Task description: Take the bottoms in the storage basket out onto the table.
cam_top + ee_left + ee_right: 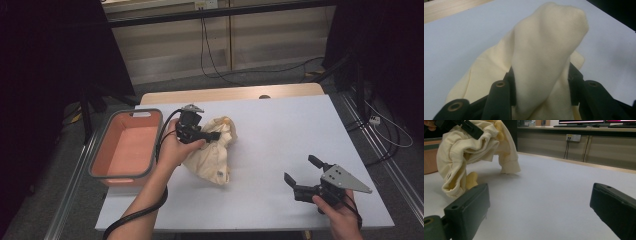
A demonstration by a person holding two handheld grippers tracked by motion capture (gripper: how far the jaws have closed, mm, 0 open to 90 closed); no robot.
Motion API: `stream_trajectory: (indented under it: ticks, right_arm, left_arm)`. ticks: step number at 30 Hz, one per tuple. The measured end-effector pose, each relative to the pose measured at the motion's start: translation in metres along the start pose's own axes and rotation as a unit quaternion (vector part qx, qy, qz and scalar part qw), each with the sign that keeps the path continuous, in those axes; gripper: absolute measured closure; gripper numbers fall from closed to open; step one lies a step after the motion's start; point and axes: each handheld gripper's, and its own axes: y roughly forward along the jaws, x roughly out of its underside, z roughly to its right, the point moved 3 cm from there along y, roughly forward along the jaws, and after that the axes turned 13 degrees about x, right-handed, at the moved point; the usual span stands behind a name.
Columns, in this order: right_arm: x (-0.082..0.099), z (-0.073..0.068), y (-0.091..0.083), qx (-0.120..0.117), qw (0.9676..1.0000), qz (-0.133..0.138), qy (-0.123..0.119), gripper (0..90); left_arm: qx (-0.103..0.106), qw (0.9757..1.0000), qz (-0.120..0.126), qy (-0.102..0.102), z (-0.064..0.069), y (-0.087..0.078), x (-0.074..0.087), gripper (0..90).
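The cream garment [212,152] lies bunched a little left of the middle of the counter [280,135], part of it lifted off the surface and the rest trailing down to rest there. In the left gripper view a fold of the cream garment [544,57] rises between the two black jaws, which press on it from both sides, so the left tongs [216,135] are clamped on the cloth. In the high view these tongs point toward 3 o'clock, gripped by the left hand [175,147], with a black cable [137,214] trailing back along the forearm toward 6 o'clock.

In the right gripper view the cream garment [474,150] hangs at 10 o'clock, its ribbed cuff touching the counter and a yellower lining showing inside its folds.

At 9 o'clock from the garment, just beside it, sits an orange bin [126,147] with a grey rim at the counter's left edge.

Well apart from the garment, toward 4 o'clock near the counter's front right corner, the right tongs [302,170] are held by the right hand [340,212]. Their jaws stand wide with nothing between them, pointing toward 10 o'clock, and a grey three-cornered plate [345,179] sits on top.
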Motion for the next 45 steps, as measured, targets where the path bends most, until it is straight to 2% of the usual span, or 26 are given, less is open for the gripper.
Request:
stream_trajectory:
  ticks: [20, 27, 35, 41, 45]
  right_arm:
    - [0.000, 0.000, 0.000, -0.001, 1.0000, 0.000, 0.000, 2.8]
    - [0.000, 0.000, 0.000, -0.001, 1.0000, 0.000, 0.000, 2.8]
    - [0.000, 0.000, 0.000, -0.002, 1.0000, 0.000, -0.002, 2.8]
    - [0.000, -0.001, 0.000, -0.002, 1.0000, 0.001, -0.001, 2.8]
    - [0.000, -0.001, 0.000, -0.003, 1.0000, 0.000, -0.002, 2.8]
  left_arm:
    - [0.000, 0.9999, 0.011, -0.001, -0.002, 0.009, 0.004, 58.2]
    - [0.007, 0.9999, 0.014, -0.006, -0.001, 0.015, 0.007, 57.7]
    - [0.004, 0.9998, 0.018, -0.006, -0.001, 0.021, 0.009, 57.2]
    - [0.012, 0.9995, 0.026, -0.013, -0.001, 0.022, 0.011, 58.0]
    - [0.007, 0.9997, 0.021, -0.010, -0.002, 0.023, 0.012, 58.0]
